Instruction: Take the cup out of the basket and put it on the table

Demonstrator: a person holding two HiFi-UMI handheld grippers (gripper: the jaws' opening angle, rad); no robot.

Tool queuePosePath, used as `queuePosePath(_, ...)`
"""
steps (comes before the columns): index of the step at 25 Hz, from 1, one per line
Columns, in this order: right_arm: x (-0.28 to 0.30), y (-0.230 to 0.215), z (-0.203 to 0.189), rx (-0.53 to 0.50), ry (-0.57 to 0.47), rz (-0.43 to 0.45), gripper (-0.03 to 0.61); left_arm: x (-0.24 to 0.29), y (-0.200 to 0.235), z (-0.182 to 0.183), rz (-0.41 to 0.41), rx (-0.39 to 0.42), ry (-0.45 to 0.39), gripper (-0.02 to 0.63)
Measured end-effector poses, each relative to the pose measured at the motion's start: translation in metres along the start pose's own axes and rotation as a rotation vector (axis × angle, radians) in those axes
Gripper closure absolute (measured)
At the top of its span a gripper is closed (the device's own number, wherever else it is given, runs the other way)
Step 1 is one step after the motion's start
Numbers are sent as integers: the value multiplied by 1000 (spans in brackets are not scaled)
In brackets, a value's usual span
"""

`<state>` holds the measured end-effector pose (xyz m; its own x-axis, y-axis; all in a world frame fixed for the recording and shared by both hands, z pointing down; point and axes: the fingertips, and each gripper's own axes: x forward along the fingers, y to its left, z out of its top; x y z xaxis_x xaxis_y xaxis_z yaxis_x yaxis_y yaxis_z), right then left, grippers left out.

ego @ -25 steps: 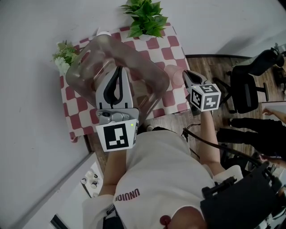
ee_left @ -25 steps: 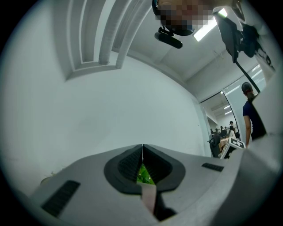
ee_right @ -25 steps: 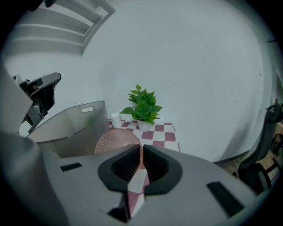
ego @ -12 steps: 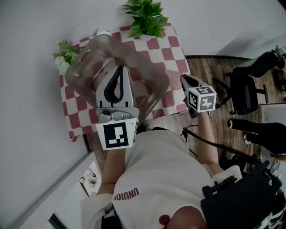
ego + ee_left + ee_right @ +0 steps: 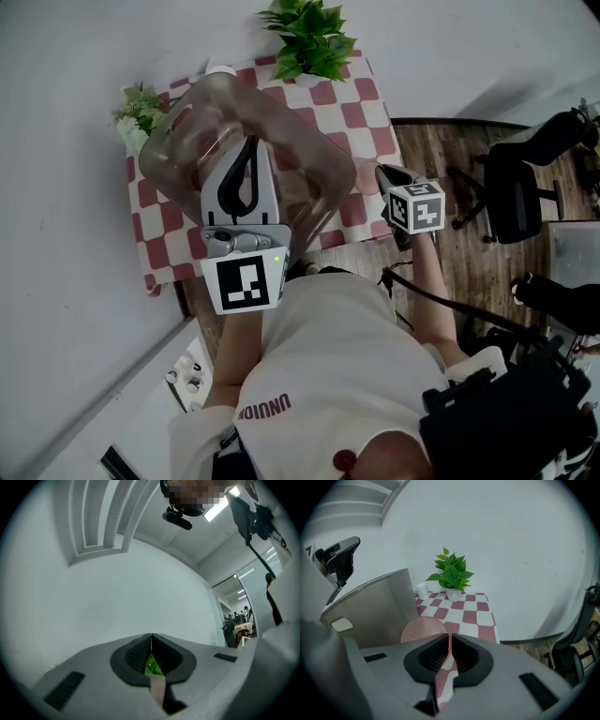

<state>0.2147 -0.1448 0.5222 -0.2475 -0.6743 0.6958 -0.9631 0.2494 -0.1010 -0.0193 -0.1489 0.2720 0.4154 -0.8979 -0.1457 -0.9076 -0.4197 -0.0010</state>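
So our right gripper (image 5: 449,641) is clenched on the rim of the pink speckled cup (image 5: 423,631), with the wall pinched right between the fingertips. The cup sits just ahead of them over the checkered tablecloth (image 5: 480,617), outside the clear basket (image 5: 375,606). Our left gripper (image 5: 151,644) is clamped on the basket's wall. The cup looks like light, stiff plastic, maybe slick, so we reckon a rim pinch is fine.

The basket (image 5: 300,141) crowds the left of the table (image 5: 370,117), a potted plant (image 5: 305,42) blocks its far edge, the right strip lies bare
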Motion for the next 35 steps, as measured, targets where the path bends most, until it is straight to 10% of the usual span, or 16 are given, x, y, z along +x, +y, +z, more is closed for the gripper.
queuePosePath(35,22,3,-39,-10,184,9,543,-4,8,0,34,3,0,598)
